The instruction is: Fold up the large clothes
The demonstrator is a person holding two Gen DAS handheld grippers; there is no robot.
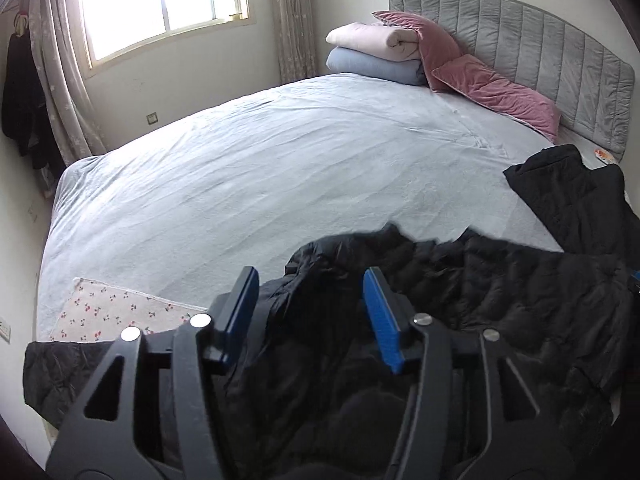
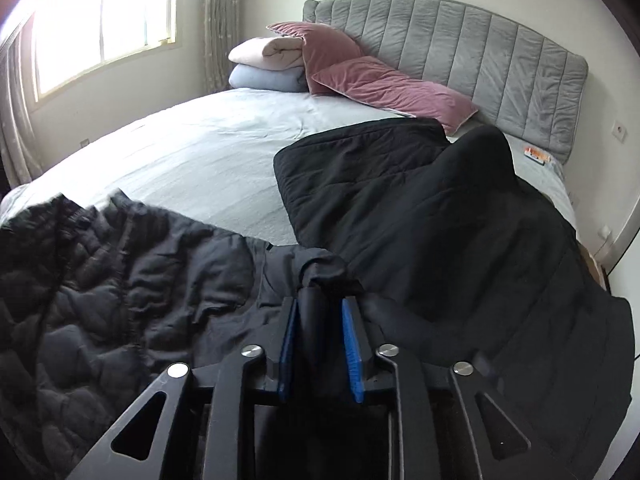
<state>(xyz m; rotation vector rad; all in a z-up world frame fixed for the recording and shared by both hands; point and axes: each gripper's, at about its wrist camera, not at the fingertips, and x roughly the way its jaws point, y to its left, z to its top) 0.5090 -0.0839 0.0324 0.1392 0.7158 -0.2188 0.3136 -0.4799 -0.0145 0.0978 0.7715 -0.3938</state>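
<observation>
Left wrist view: floral cloth (image 1: 116, 312) lies on the bed sheet (image 1: 248, 184) outboard of the left gripper's left finger, with a black fabric edge (image 1: 60, 372) below it beside the gripper body. Left gripper (image 1: 310, 312) has its jaws spread wide, nothing pinched; the 2 blue pads (image 1: 380, 320) stand well apart, and the black quilted jacket (image 1: 500, 300) lies crumpled between and under them and runs off past the right finger. Ahead of the jaws is bare sheet, then at the far end a stack of 2 folded blankets (image 1: 372, 56), pink on top of light blue, next to 2 mauve pillows (image 1: 492, 88) against the grey headboard (image 1: 540, 48). A second black garment (image 1: 576, 200) lies further ahead, right of the jaws. Window (image 1: 160, 4) and curtains (image 1: 56, 64) are far ahead-left. Right wrist view: the quilted jacket (image 2: 100, 288) spreads out left of the right gripper (image 2: 320, 332). Right gripper's jaws are nearly closed, clamping a bunched fold of black fabric that sticks out forward of the fingertips as a knot-like lump; it looks like part of the jacket. Ahead and right of the jaws the second black garment (image 2: 420, 208) drapes across the bed toward the headboard (image 2: 480, 60). A small orange-and-white object (image 2: 536, 155) sits on the sheet near the headboard, far ahead-right; cannot tell what it is.
</observation>
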